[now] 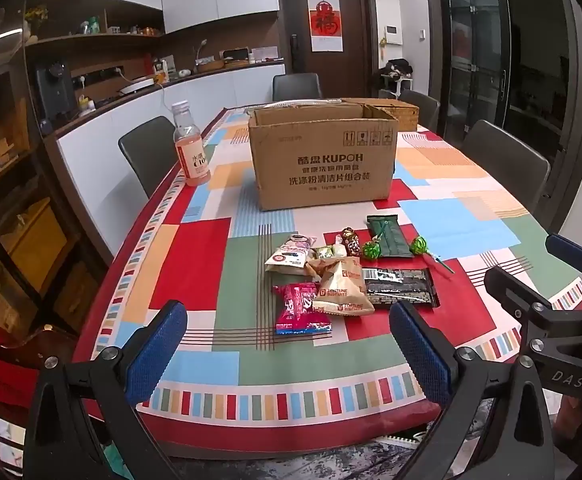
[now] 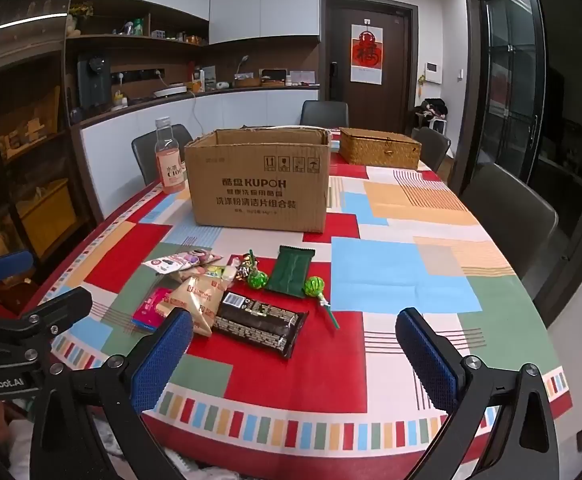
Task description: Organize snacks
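Observation:
A heap of snacks lies on the patterned tablecloth: a pink packet (image 1: 301,309), a beige biscuit bag (image 1: 343,288), a black bar (image 1: 399,286), a dark green packet (image 1: 387,236) and two green lollipops (image 1: 419,246). Behind them stands an open cardboard box (image 1: 323,160). My left gripper (image 1: 291,348) hovers open over the table's near edge, just short of the pink packet, with nothing between its pads. My right gripper (image 2: 295,356) is open too, near the black bar (image 2: 261,326), the beige bag (image 2: 197,304), a lollipop (image 2: 315,286) and the box (image 2: 259,184).
A pink drink bottle (image 1: 191,144) stands left of the box. A woven lidded basket (image 2: 379,148) sits behind it at the far right. Grey chairs (image 2: 507,212) ring the table (image 2: 403,264). The right gripper's body (image 1: 551,308) shows at the left wrist view's right edge.

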`<state>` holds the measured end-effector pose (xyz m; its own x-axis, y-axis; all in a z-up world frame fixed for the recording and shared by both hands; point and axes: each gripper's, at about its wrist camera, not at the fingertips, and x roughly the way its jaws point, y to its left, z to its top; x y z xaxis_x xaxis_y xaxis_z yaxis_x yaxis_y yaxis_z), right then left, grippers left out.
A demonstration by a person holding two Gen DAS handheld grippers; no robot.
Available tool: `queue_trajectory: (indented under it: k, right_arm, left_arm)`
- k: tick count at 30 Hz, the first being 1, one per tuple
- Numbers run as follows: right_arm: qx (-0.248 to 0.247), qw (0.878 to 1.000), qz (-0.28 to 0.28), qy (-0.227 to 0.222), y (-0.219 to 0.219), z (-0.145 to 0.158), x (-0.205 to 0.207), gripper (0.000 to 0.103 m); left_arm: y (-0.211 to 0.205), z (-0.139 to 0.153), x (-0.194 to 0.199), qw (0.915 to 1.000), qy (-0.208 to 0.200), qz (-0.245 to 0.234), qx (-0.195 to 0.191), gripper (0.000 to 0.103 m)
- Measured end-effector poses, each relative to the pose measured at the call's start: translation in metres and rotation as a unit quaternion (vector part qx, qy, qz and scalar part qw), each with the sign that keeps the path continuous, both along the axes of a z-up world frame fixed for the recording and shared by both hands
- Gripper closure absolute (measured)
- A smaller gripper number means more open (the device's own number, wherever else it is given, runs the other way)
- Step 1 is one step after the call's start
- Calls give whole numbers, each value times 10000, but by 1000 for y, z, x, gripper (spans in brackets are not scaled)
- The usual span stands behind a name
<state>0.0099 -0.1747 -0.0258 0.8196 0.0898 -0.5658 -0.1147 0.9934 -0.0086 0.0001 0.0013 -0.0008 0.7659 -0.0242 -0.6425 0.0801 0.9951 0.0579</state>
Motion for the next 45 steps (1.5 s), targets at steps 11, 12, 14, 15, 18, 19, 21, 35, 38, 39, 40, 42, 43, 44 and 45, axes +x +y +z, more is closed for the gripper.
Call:
queue_trajectory:
  k: [11, 12, 14, 15, 18, 19, 21, 35, 38, 39, 40, 42, 43, 44, 45]
  right_arm:
    - [-19, 10000, -24, -46, 1, -1, -1, 0]
    - [-18, 10000, -32, -48, 1, -1, -1, 0]
    - [-15, 10000, -32, -49, 0, 1, -1, 0]
    - [-13, 10000, -30, -52, 0, 1, -1, 0]
    - [-9, 10000, -39, -59, 0, 1, -1, 0]
    - [-12, 10000, -45, -64, 0, 1, -1, 0]
    - [-14, 10000, -49, -66, 1, 0, 0, 0]
    - [-10, 10000, -49, -66, 0, 0, -1, 0]
    - [-8, 10000, -43, -64, 0, 0, 0, 0]
    - [-9, 10000, -44, -62, 0, 0, 0, 0]
    - [-5, 10000, -44, -57, 0, 0, 0, 0]
    - [-8, 10000, -46, -64, 0, -1, -1, 0]
    - [-7, 10000, -45, -64, 0, -1, 0, 0]
    - [-6, 10000, -44, -63, 0, 0, 0, 0]
    - [-7, 10000, -44, -63, 0, -1, 0, 0]
  left_arm:
    - [3, 0, 2, 9999, 73, 90, 48, 0]
    - [2, 0, 3, 9999, 70, 98, 65, 0]
    - [3, 0, 2, 9999, 59, 93, 76, 0]
    - [2, -1, 1, 9999, 42, 101, 94, 0]
    - [-1, -1, 0, 9998, 26, 117, 141, 0]
    - [-1, -1, 0, 9998, 25, 118, 140, 0]
    - [-1, -1, -1, 9998, 24, 120, 142, 0]
    - [-2, -2, 0, 9998, 35, 118, 147, 0]
    - [-1, -2, 0, 9998, 32, 118, 145, 0]
    - [-1, -2, 0, 9998, 34, 118, 146, 0]
    - [-1, -2, 0, 9998, 33, 117, 144, 0]
    - [-2, -2, 0, 9998, 39, 115, 148, 0]
    - [-2, -2, -1, 9998, 41, 117, 149, 0]
    - [-2, -2, -1, 9998, 42, 119, 153, 0]
    - [-2, -2, -1, 9998, 39, 115, 151, 0]
